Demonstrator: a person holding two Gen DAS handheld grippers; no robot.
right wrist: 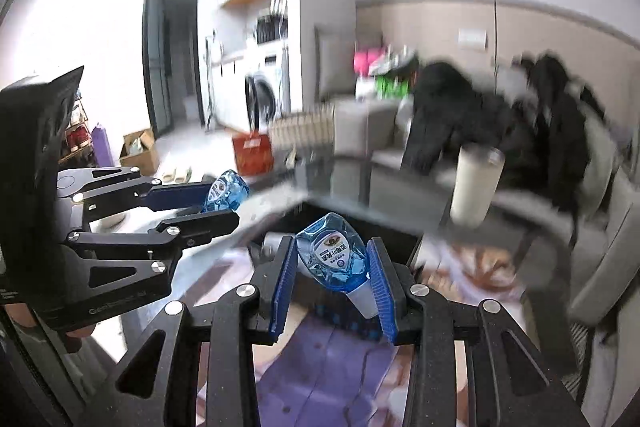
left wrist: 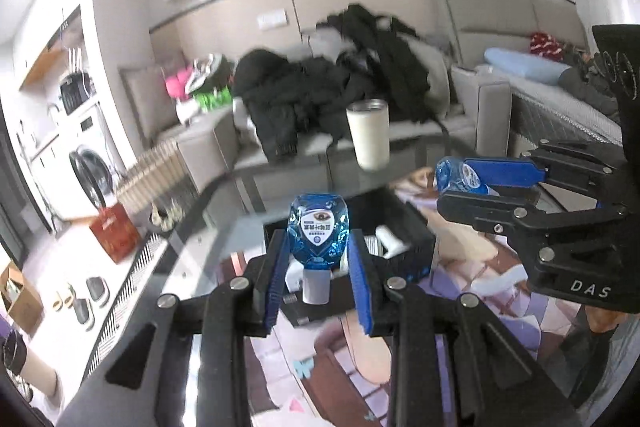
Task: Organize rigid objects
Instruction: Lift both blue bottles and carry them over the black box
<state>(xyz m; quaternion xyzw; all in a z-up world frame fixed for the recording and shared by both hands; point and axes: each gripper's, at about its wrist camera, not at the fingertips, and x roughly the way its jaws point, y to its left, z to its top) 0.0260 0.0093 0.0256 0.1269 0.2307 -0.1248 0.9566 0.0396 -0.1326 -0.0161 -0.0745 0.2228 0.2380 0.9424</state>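
My left gripper (left wrist: pixel 318 259) is shut on a small blue bottle (left wrist: pixel 319 233) with a white cap pointing back at the camera, held above a black box (left wrist: pixel 416 231) on the glass table (left wrist: pixel 208 255). My right gripper (right wrist: pixel 332 267) is shut on a second blue bottle (right wrist: pixel 331 255) of the same kind, tilted. In the left wrist view the right gripper (left wrist: pixel 460 183) shows at the right with its bottle (left wrist: pixel 454 175). Seen from the right wrist, the left gripper (right wrist: pixel 218 201) and its bottle (right wrist: pixel 225 191) are at the left.
A tall white cup (left wrist: pixel 369 133) with a metal rim stands at the table's far side. Behind it a grey sofa (left wrist: pixel 480 95) is piled with dark jackets (left wrist: pixel 320 83). A white object (left wrist: pixel 390 241) lies in the black box. A red box (left wrist: pixel 114 231) is on the floor.
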